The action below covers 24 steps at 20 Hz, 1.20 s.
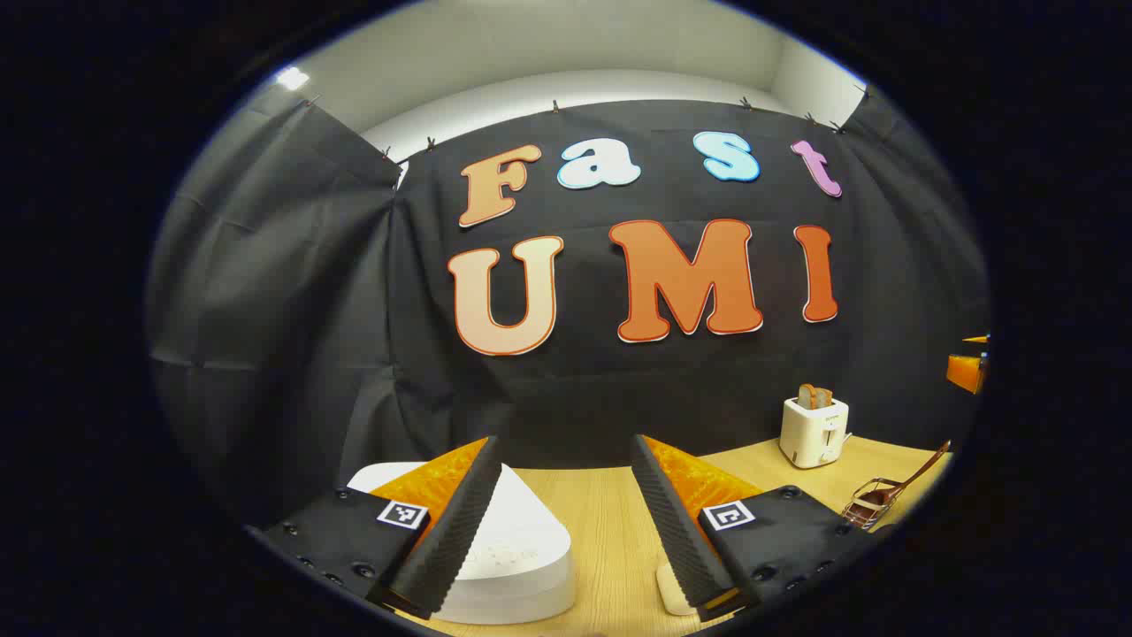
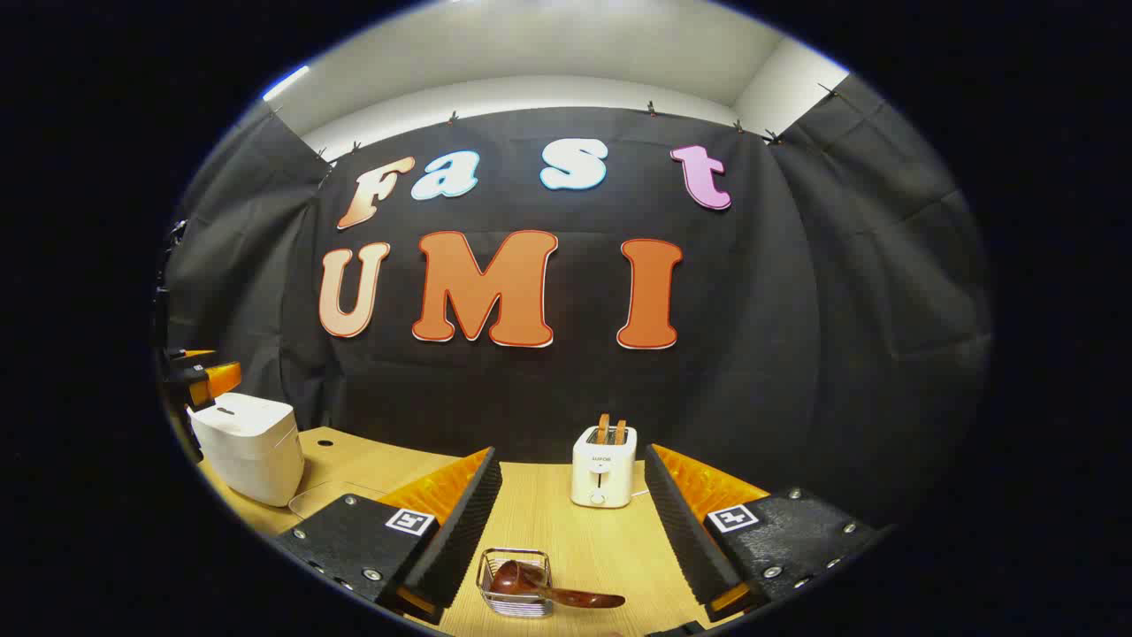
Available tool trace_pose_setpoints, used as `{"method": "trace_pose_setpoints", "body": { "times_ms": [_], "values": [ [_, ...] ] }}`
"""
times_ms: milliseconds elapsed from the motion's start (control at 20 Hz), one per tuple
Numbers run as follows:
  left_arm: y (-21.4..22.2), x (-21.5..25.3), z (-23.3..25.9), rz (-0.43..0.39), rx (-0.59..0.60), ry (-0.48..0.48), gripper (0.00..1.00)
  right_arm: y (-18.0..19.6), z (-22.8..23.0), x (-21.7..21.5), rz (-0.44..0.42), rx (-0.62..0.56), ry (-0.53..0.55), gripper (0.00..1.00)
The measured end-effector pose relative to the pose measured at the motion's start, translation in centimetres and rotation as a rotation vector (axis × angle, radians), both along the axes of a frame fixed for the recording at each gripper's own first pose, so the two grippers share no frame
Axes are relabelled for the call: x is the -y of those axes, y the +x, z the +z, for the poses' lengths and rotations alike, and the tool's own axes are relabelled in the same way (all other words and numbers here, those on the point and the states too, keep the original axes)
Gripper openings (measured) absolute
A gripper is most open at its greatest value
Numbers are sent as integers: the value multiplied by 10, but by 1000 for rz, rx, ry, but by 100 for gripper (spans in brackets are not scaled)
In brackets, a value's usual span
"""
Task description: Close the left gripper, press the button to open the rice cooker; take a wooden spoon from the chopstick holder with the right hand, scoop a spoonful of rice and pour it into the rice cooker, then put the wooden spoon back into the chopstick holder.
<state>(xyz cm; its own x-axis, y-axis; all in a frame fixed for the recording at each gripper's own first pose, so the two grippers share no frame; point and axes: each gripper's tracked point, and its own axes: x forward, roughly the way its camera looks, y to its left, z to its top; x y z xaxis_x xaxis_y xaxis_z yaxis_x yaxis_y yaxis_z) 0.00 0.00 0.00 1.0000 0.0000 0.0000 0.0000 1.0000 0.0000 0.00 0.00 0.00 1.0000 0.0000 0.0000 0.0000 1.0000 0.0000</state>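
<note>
The white rice cooker [image 1: 508,553] sits with its lid down just below my left gripper [image 1: 564,442], whose ribbed fingers stand wide apart, open and empty. In the right gripper view the rice cooker [image 2: 248,447] stands at the far left with the left gripper [image 2: 202,376] hovering above it. A wire chopstick holder [image 2: 513,582] holds a dark wooden spoon [image 2: 553,594] that leans out to the right. It lies low between the fingers of my right gripper [image 2: 572,453], which is open and empty. The holder [image 1: 871,504] with the spoon [image 1: 920,469] also appears at the right of the left gripper view.
A white toaster [image 2: 603,464] with toast in its slots stands at the back of the wooden table [image 2: 566,522], and the toaster [image 1: 814,432] is also seen from the left. A clear flat piece [image 2: 332,497] lies beside the cooker. A pale object [image 1: 674,591] peeks from under the left gripper's right finger.
</note>
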Motion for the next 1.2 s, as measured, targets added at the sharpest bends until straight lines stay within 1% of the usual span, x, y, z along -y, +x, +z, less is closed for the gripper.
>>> {"method": "trace_pose_setpoints", "body": {
  "times_ms": [50,200,300,550,750,900,950,1000,1100,1200],
  "values": [
    [-1,-1,-2,2,-5,-2,98,-1,2,0,3,7,1,96],
    [-2,-6,2,21,0,1,97,-2,7,-9,54,4,46,96],
    [-1,-12,4,34,3,0,98,2,8,-4,55,1,57,96],
    [-2,-21,2,51,-8,7,98,3,22,-7,59,23,12,96],
    [-2,-23,4,54,-7,14,98,4,27,-13,69,10,-18,96],
    [1,-20,5,49,-12,11,98,4,44,-16,69,34,-46,96],
    [2,-18,3,42,-17,10,98,3,48,-14,64,35,-54,99],
    [2,-17,4,37,-18,4,97,1,52,-11,56,34,-64,95],
    [3,-16,6,39,-22,10,98,-1,63,-3,24,35,-109,95],
    [4,-18,8,42,-22,10,97,-5,83,-5,14,83,-158,95]
  ]
}}
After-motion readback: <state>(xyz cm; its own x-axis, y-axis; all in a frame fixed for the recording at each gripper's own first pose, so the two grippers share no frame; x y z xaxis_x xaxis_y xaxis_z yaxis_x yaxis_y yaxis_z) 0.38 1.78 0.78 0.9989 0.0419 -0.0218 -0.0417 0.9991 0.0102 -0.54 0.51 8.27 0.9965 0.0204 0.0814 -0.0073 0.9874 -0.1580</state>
